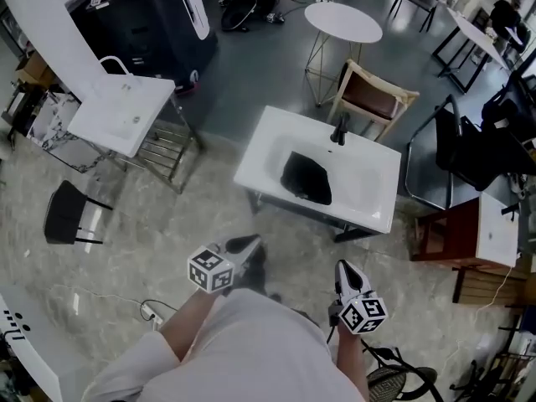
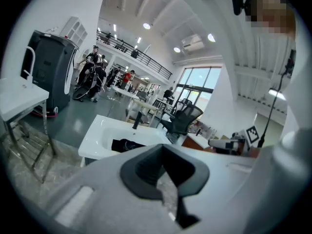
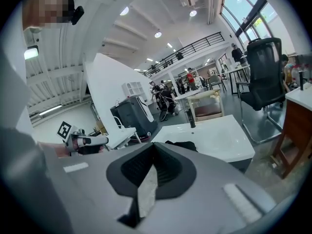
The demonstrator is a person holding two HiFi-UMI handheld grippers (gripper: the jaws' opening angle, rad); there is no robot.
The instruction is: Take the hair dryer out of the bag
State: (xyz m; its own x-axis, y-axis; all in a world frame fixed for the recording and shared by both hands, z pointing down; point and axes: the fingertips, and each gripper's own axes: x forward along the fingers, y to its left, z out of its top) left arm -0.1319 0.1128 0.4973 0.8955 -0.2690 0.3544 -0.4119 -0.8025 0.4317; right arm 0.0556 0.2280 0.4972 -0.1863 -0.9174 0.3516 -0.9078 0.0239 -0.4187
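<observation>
Standing on the marble floor point(image 1: 167, 216) before a white desk point(image 1: 368, 203) with a sunken basin, the person holds both tools close to the body, well short of the desk's near edge; the left claw point(image 1: 248, 244) has its two jaws pressed together with nothing between them, its marker cube just behind; the right claw point(image 1: 345, 268) is likewise pressed together and empty, pointing toward the desk. Both claws hang over the floor, near each other but not touching. A black bag point(image 1: 306, 178) lies slumped in the basin, left of its centre, apart from both claws; the hair dryer itself cannot be made out. A black faucet point(image 1: 339, 130) stands upright at the far rim of the basin, just beyond the bag; a wooden chair point(image 1: 373, 99) with a dark seat sits just behind the desk; a round white table point(image 1: 343, 22) stands farther back. Off to the left are a second white basin stand point(image 1: 121, 111) and a black chair point(image 1: 67, 212); a dark wooden cabinet point(image 1: 477, 233) with a white top stands at the right.
</observation>
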